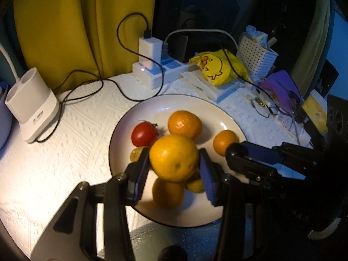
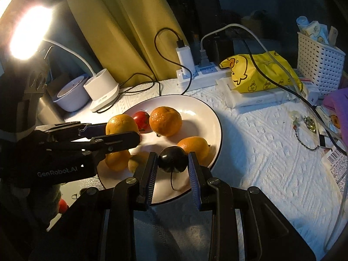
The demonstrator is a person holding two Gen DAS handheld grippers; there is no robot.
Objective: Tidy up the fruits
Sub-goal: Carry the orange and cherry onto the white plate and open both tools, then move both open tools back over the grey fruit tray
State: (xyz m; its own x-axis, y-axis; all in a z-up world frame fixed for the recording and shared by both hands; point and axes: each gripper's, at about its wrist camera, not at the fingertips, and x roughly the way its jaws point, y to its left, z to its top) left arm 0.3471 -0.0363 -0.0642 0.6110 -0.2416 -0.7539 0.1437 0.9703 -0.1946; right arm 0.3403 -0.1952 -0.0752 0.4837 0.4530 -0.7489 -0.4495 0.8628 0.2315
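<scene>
- Gripping a large yellow-orange citrus (image 1: pixel 174 157) between its two blue pads, the left tool (image 1: pixel 175 169) holds the fruit above the white plate (image 1: pixel 130 119) in the left wrist view.
- On the plate under and around it lie a red tomato (image 1: pixel 144 133), an orange mandarin (image 1: pixel 184 124) behind, a smaller mandarin (image 1: pixel 224 144) at the right, another orange fruit (image 1: pixel 167 193) directly below, and two small yellowish fruits partly hidden.
- Reaching in from the right edge of that view is the right tool (image 1: pixel 237 152), seen side-on.
- Behind the plate on the cloth-covered bench (image 1: pixel 76 130) stand a power strip (image 1: pixel 152 74), a yellow duck-print bag (image 1: pixel 217 67) and a white perforated basket (image 1: pixel 256 58).
- In the right wrist view, the right tool (image 2: pixel 173 163) is clenched on a small dark round fruit (image 2: pixel 173 159) with a thin stem hanging down, held over the near rim of the plate (image 2: pixel 208 113).
- From the left, the left tool (image 2: pixel 121 133) carries the citrus (image 2: pixel 120 124) over the plate's left part.
- A lit desk lamp (image 2: pixel 30 34) glares at upper left.
</scene>
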